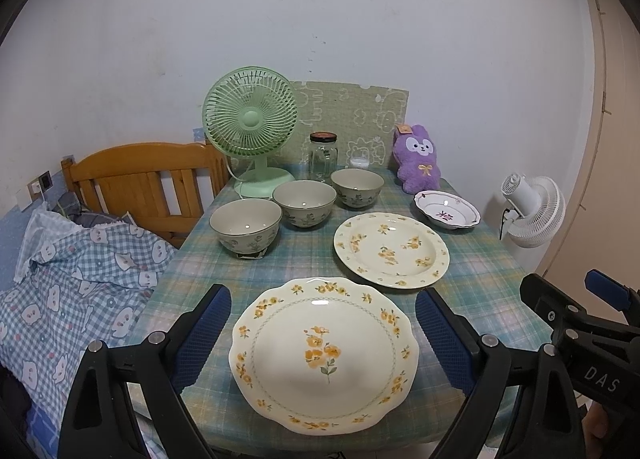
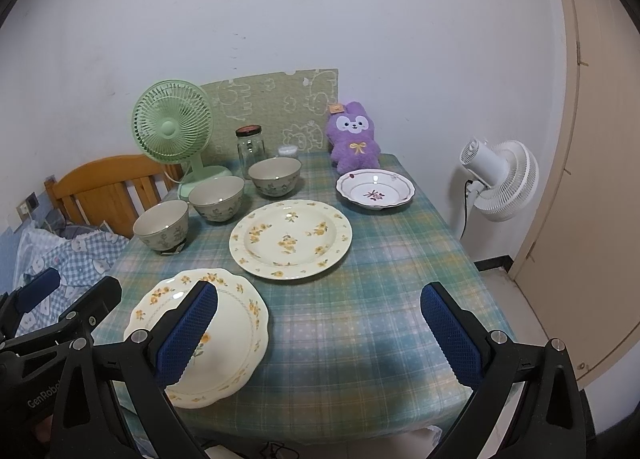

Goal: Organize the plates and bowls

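Observation:
A scalloped cream plate with yellow flowers (image 1: 324, 355) lies at the table's near edge; it also shows in the right wrist view (image 2: 228, 339). Behind it lies a round yellow-flowered plate (image 1: 391, 249) (image 2: 291, 239). A small white dish with a purple flower (image 1: 447, 209) (image 2: 375, 189) sits at the back right. Three grey floral bowls (image 1: 245, 227) (image 1: 304, 203) (image 1: 357, 187) stand in a diagonal row at the back left. My left gripper (image 1: 323, 323) is open above the scalloped plate, a finger on each side. My right gripper (image 2: 320, 323) is open over bare tablecloth to the plate's right.
A green fan (image 1: 252, 123), glass jar (image 1: 323, 157), small white cup (image 1: 359, 163) and purple plush (image 1: 418, 159) line the back of the table (image 1: 480, 279). A wooden headboard (image 1: 144, 179) and bedding (image 1: 80, 279) are at the left, a white fan (image 1: 534, 211) at the right.

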The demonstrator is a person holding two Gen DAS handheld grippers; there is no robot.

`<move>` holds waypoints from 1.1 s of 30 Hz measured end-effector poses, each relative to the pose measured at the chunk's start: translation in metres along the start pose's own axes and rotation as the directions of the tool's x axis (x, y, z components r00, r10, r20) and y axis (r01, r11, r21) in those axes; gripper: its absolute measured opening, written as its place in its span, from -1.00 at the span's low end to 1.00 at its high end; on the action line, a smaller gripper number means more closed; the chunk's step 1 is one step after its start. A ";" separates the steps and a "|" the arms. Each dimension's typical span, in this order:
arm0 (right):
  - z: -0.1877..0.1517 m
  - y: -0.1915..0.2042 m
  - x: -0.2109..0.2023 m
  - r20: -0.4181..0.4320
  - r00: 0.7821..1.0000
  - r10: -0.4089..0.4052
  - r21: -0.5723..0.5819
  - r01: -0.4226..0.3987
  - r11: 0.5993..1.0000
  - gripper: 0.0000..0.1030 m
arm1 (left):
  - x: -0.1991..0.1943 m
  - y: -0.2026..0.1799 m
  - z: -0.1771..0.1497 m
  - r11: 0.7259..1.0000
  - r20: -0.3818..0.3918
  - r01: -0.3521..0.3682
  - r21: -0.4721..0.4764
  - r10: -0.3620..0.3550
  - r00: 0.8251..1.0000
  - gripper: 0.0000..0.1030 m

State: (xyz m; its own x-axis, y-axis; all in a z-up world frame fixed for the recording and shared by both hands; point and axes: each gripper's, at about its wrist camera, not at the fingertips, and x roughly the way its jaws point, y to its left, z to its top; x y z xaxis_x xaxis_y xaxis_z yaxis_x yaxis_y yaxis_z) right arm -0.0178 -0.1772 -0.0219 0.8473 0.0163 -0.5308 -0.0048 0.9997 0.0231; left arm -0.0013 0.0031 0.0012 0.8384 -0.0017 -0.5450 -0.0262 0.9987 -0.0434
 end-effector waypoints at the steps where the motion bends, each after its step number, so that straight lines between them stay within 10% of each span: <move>1: -0.001 0.000 0.000 0.001 1.000 0.001 -0.002 -0.001 1.000 0.99 | 0.000 0.000 -0.001 1.000 0.001 -0.001 -0.001 0.001 1.000 0.82; 33: 0.005 0.032 0.041 -0.067 0.998 -0.001 -0.039 -0.002 0.999 0.89 | 0.038 0.012 0.002 0.999 -0.045 -0.019 0.033 0.020 0.999 0.60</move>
State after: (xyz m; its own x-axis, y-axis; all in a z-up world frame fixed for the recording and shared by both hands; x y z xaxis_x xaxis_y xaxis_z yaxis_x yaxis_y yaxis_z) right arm 0.0195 -0.1449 -0.0390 0.8099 0.0168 -0.5863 -0.0275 0.9996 -0.0093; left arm 0.0312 0.0155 -0.0188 0.8122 0.0161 -0.5831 -0.0241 0.9997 -0.0059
